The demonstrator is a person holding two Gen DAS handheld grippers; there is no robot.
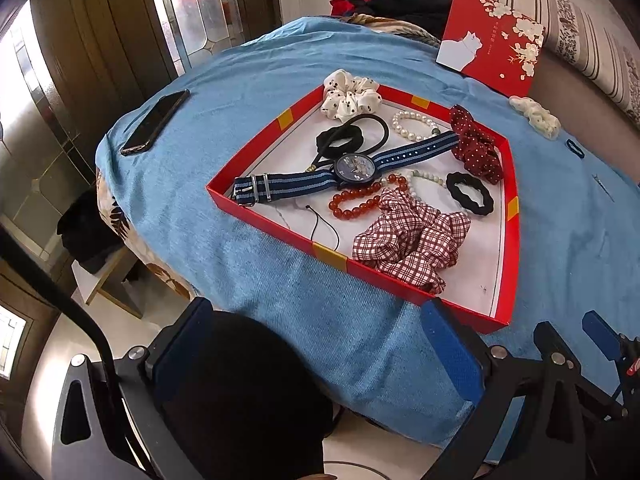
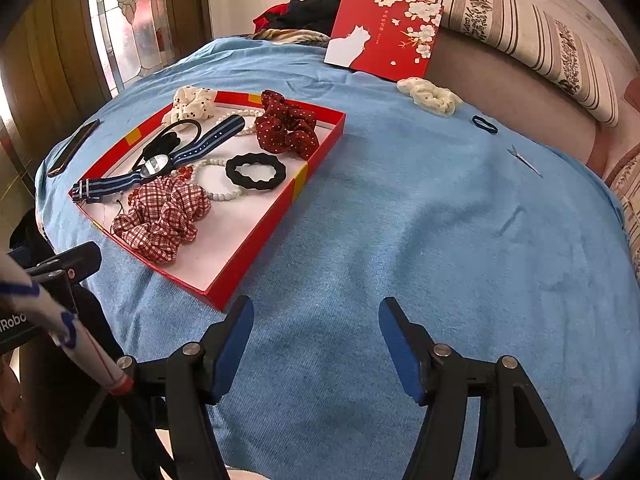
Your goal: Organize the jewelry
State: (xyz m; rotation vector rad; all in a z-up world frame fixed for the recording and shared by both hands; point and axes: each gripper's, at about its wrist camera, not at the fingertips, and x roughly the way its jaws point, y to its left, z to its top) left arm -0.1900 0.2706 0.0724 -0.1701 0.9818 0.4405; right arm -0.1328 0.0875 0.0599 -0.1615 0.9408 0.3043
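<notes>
Scanning from your left side across to your right:
Phone: lies flat on the blue cloth, left of the tray and apart from it.
Left gripper: your fingers stand wide apart over the cloth's near edge; a dark blurred shape covers the space by the left finger, and you cannot tell what it is or whether it is held.
Red tray: sits on the cloth, already holding most pieces.
Tray contents: the striped watch lies across the middle, red bead bracelet touching it, plaid scrunchie at the near side, black hair tie beside it, polka-dot red scrunchie against the far right wall.
Right gripper: your jaws are spread wide with nothing between them, only bare cloth below.
Loose pieces: a cream scrunchie, a small dark band and a metal clip lie on the cloth well right of the tray.
Red lid: leans upright at the back.
</notes>
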